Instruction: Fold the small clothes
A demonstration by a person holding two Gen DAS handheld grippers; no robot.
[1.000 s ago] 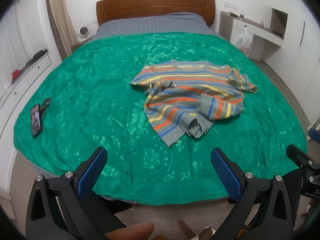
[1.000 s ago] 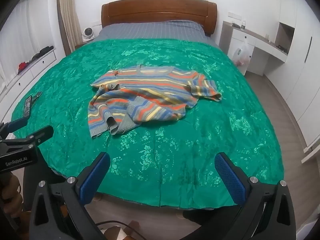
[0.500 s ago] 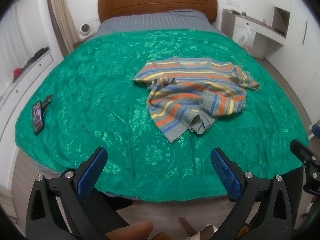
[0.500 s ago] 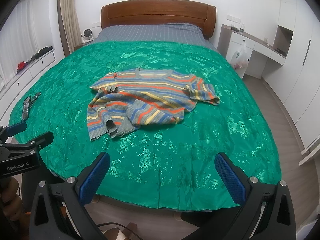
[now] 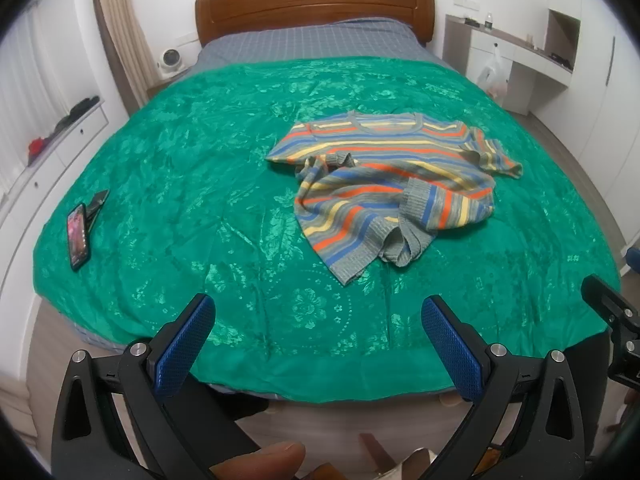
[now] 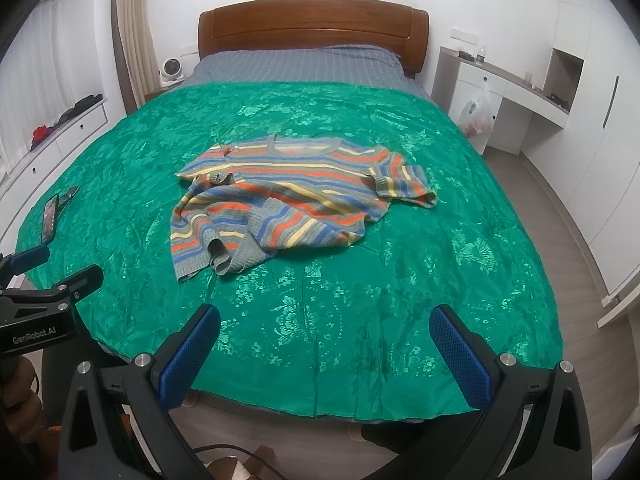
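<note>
Striped sweater [image 5: 394, 184] lying bunched up on the green bedspread [image 5: 192, 184], near the middle of the bed, bottom edge folded over. Left gripper [image 5: 318, 338] spread wide, holding nothing, near the foot of the bed. Right gripper [image 6: 324, 348] spread wide too, holding nothing. Phone [image 5: 78, 236] far to the left on the bedspread.

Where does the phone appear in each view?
Left wrist: phone lies at the left edge of the green cover, far left of the sweater.
Right wrist: phone at the far left edge, smaller.
Shared landmark: wooden headboard, top centre in both.
</note>
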